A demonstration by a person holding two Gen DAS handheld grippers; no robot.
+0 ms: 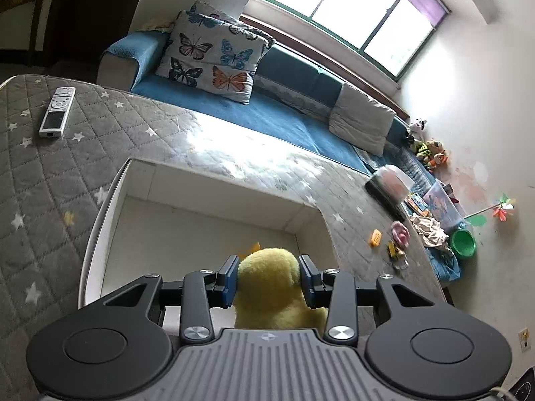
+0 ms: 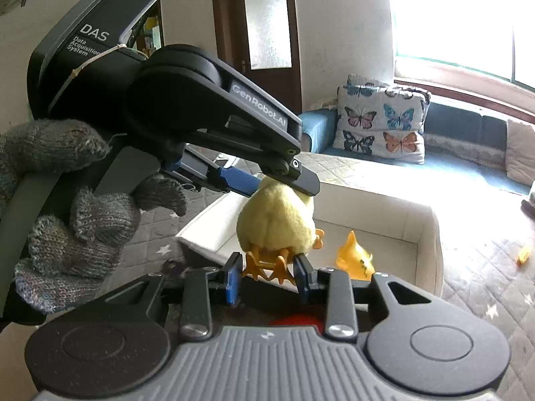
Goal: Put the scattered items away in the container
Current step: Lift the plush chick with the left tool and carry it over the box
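A yellow plush duck (image 1: 271, 284) hangs over the white container (image 1: 100, 220), and my left gripper (image 1: 267, 267) is shut on its head. From the right wrist view, the left gripper (image 2: 277, 183) grips the duck (image 2: 277, 220) from above, held by a hand in a grey knitted glove (image 2: 77, 227). My right gripper (image 2: 269, 277) stands open just below, with the duck's orange feet (image 2: 264, 265) between its fingertips; contact cannot be told. An orange toy (image 2: 354, 257) lies inside the container (image 2: 431, 234).
On the grey quilted bed lie a remote (image 1: 57, 112), an orange brick (image 1: 375, 237), a yellow toy vehicle (image 1: 394, 250) and a pink item (image 1: 401, 232). Further right are a clear box (image 1: 441, 204) and a green bowl (image 1: 463, 242). Butterfly pillows (image 1: 214, 56) rest on the blue sofa.
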